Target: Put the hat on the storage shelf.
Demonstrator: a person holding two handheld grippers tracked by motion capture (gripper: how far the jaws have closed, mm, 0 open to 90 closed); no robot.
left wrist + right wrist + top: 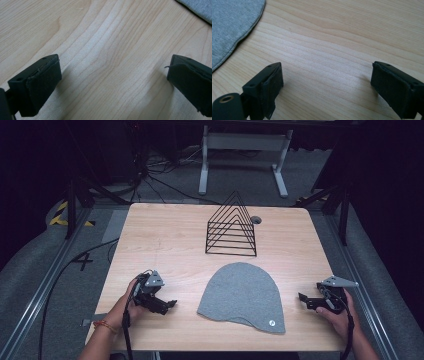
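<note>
A grey knit beanie (243, 296) lies flat on the wooden table (165, 245), its rounded crown toward the back and a small round tag near its front right hem. My left gripper (170, 305) rests on the table to the beanie's left, open, jaws pointing at the hat with bare wood between them (112, 82). A corner of the beanie (200, 7) shows at the top right of the left gripper view. My right gripper (301, 297) sits to the beanie's right, open over bare wood (327, 85), with the beanie's edge (232, 25) at upper left.
A black wire rack (231, 227) with a triangular profile stands upright behind the beanie, mid-table. A small round grommet (256, 220) sits by its right rear. Cables and a white stand's legs lie on the floor beyond the table's far edge.
</note>
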